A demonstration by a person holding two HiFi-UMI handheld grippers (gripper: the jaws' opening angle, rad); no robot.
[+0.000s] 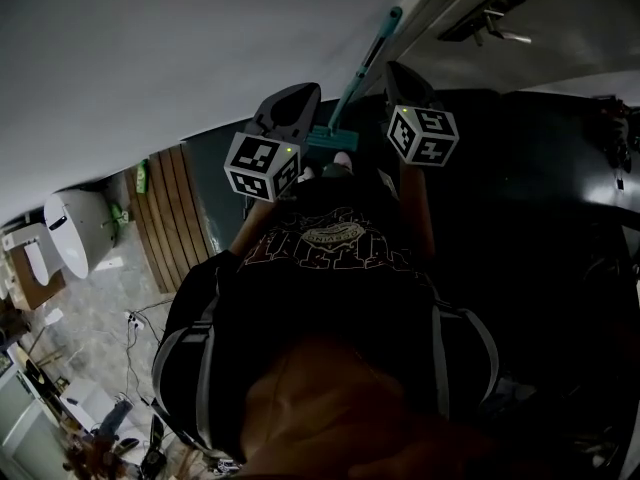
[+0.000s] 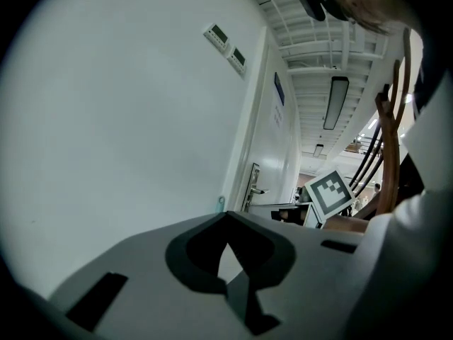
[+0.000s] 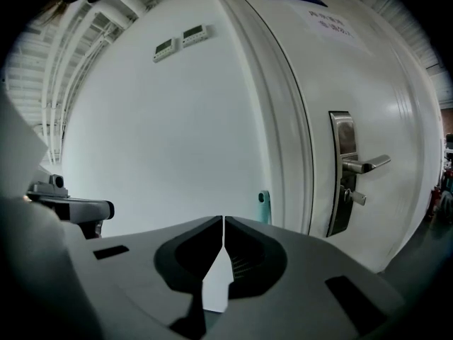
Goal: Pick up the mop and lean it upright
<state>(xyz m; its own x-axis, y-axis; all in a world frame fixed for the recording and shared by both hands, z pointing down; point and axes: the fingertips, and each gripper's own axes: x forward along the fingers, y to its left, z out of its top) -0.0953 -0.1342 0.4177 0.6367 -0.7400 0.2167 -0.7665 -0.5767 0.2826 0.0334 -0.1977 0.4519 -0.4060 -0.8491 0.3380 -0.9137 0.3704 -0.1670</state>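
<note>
The mop stands upright against the white wall beside the door frame: its teal handle (image 1: pixel 362 63) rises from the teal head (image 1: pixel 331 140) on the dark floor. The handle's top end (image 3: pixel 264 205) shows just past the right gripper's jaws, and again as a small teal tip (image 2: pixel 221 202) in the left gripper view. My left gripper (image 1: pixel 298 96) and right gripper (image 1: pixel 400 72) are held up either side of the mop, apart from it. Both sets of jaws, left (image 2: pixel 226 215) and right (image 3: pixel 224 219), are shut with nothing between them.
A white door with a metal lever handle (image 3: pixel 359 166) stands right of the mop. Two small wall panels (image 3: pixel 181 41) sit high on the wall. Wooden slats (image 1: pixel 175 218) and a white fixture (image 1: pixel 75 230) lie at the left. My dark shirt (image 1: pixel 330 268) fills the lower view.
</note>
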